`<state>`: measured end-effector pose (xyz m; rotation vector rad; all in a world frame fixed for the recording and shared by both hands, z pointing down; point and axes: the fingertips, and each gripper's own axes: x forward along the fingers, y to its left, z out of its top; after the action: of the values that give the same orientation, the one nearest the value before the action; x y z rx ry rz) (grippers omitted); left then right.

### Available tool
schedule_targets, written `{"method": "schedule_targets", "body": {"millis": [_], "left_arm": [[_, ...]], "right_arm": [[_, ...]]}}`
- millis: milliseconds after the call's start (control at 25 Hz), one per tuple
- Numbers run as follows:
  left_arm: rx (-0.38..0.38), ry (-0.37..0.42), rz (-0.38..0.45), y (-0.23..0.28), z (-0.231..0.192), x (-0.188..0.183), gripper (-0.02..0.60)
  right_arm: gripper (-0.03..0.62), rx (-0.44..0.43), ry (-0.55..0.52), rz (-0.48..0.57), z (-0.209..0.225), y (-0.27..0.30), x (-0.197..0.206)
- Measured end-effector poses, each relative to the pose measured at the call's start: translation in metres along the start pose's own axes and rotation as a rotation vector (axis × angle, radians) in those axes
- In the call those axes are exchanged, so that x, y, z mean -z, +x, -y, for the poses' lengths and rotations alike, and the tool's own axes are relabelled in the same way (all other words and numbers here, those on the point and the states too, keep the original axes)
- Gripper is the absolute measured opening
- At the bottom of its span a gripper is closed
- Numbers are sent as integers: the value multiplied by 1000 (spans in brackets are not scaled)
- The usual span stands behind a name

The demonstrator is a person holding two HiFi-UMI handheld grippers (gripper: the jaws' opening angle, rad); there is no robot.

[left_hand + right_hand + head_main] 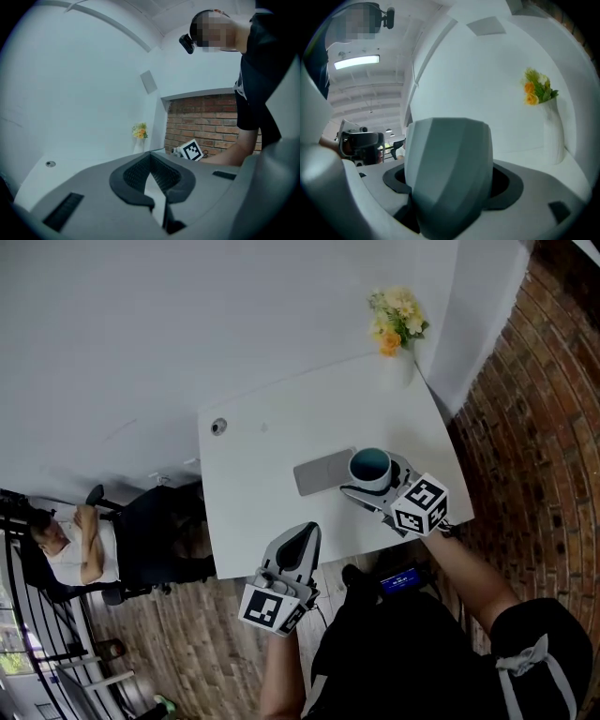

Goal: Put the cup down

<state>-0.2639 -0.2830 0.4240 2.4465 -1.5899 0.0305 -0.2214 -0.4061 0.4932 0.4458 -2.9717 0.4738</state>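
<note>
The right gripper (373,486), centre right, has its jaws clamped on the cup (370,466) over the bench (272,456); setting down and release look not yet done. The left gripper's (298,542) jaws are together, empty.

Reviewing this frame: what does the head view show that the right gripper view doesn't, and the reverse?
Head view only: the cup's blue-green inside, the grey pad next to it, and a round fitting in the table. Right gripper view only: the cup's faceted side wall, filling the space between the right gripper's jaws, and a ceiling light. Both: the cup, the flowers and the white table.
</note>
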Motion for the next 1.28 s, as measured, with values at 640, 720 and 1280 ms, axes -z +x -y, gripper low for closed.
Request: {"method": "schedule_targets", "body": {"millis": [640, 720, 1280], "left_arm": [[-75, -54, -3, 19, -39, 6, 8], [-86, -55, -7, 16, -44, 8, 8], [-91, -62, 1, 9, -46, 7, 8]], "right_arm": [[399, 55, -118, -95, 65, 136, 75], [399, 66, -159, -92, 64, 142, 76], [399, 53, -314, -162, 52, 106, 92]]}}
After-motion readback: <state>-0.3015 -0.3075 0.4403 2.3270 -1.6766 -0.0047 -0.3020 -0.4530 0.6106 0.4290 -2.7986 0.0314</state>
